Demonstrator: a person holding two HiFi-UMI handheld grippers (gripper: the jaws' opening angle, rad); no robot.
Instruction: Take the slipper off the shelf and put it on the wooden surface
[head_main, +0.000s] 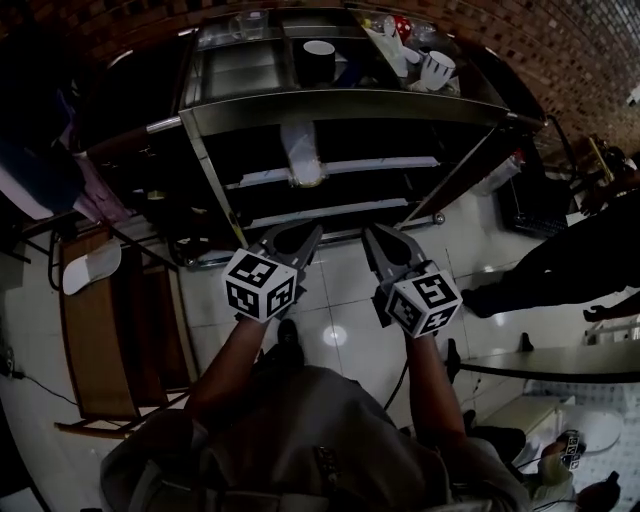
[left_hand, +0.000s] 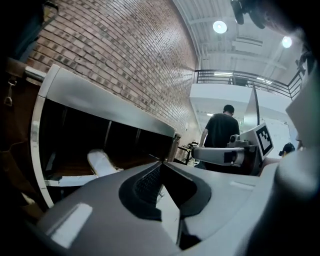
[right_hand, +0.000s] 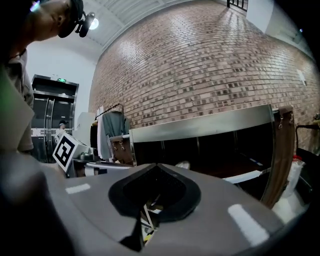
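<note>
White slipper (head_main: 303, 160) lies on the steel shelf (head_main: 340, 100) at the far side; the left tool (head_main: 298, 238) and the right tool (head_main: 386, 241), nearer, are both closed and empty.

Right gripper (right_hand: 156, 165), jaws together, opposite steel shelf (right_hand: 200, 128).

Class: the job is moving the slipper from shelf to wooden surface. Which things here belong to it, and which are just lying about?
Belong to the job:
slipper; shelf; wooden surface; left gripper and right gripper, both shut.

Just lying about:
black mug and white mug on the shelf top; person standing at right.
</note>
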